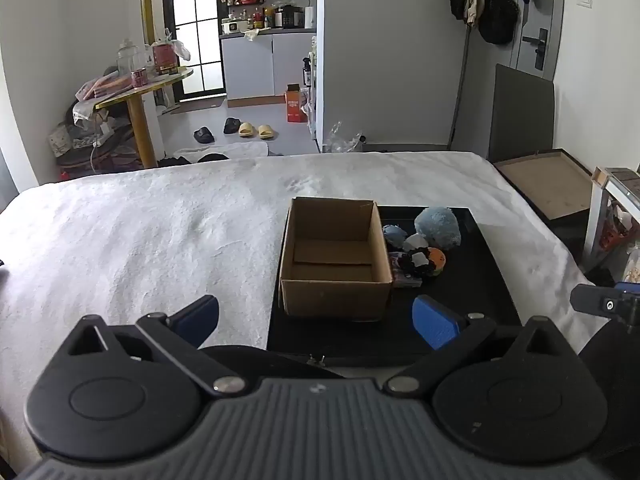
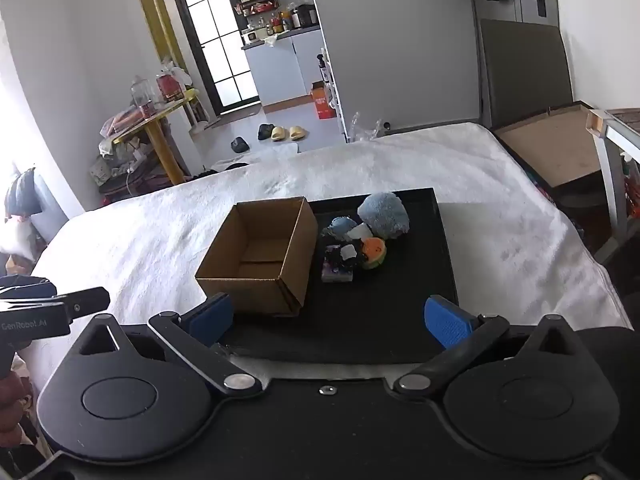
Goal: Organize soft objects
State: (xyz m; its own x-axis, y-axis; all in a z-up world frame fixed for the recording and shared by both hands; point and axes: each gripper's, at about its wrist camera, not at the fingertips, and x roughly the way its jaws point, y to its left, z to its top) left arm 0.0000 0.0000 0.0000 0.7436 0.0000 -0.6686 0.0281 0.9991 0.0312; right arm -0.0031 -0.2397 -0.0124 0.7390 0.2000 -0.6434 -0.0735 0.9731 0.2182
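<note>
Fluffy blue plush (image 2: pixel 383 210) w/ small toys beside empty cardboard box (image 2: pixel 260 256); both tongs (image 1: pixel 316 318) (image 2: pixel 328 318) released.

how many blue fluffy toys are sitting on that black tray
2: a large blue plush at the far end of the black tray, a smaller blue plush beside it. Others may hide underneath.

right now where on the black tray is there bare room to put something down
The near strip of the black tray, between the cardboard box and the tray's right edge, is bare. So is the box's inside. It is crowded beside the box's right wall, where the soft toys cluster.
</note>
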